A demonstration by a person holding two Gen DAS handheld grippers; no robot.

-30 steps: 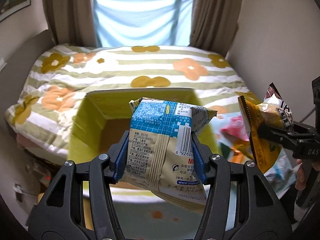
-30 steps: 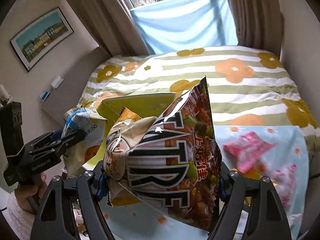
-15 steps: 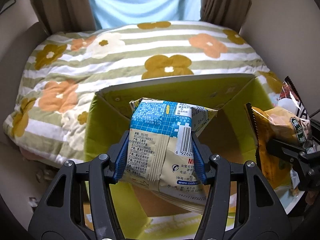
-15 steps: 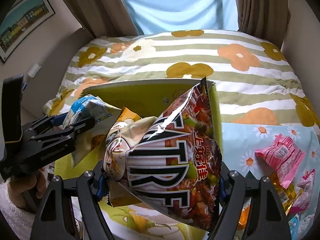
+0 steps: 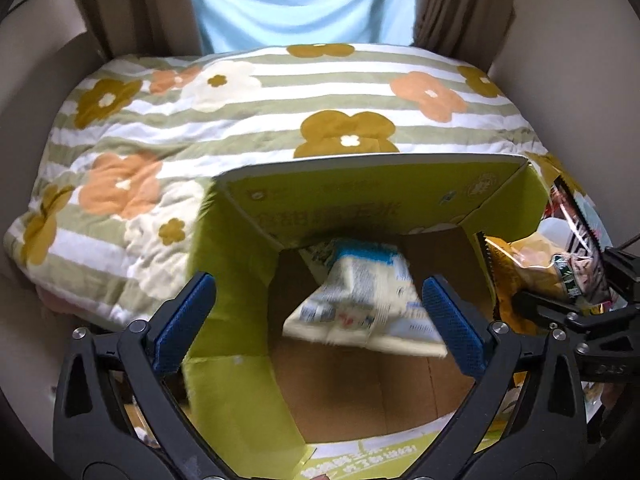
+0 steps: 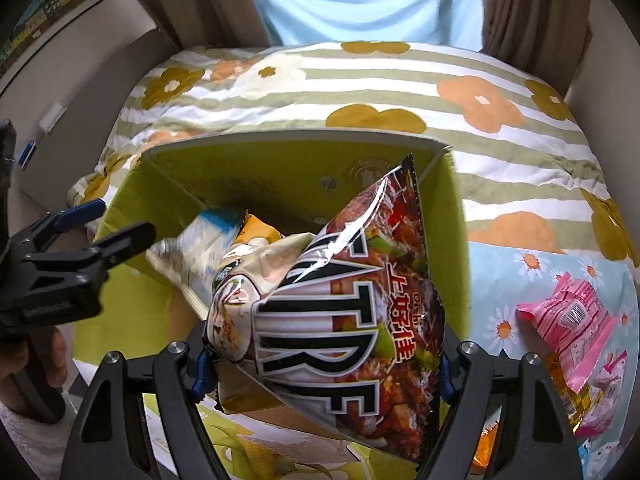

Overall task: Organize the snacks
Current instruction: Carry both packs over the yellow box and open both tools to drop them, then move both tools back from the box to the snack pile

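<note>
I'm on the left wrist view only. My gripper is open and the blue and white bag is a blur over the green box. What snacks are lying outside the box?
Observer: Pink snack packs lie on the flowered blue cloth, to the right of the green box.
Operator: What is the right gripper carrying?
Observer: The right gripper is shut on a bundle of bags. Frontmost is a red-brown bag with big black-and-white letters, held over the box.

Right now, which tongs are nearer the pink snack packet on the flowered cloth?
Right. The right tongs, shut on chip bags, sit just left of the pink packet; the open left tongs are far across the green box.
</note>
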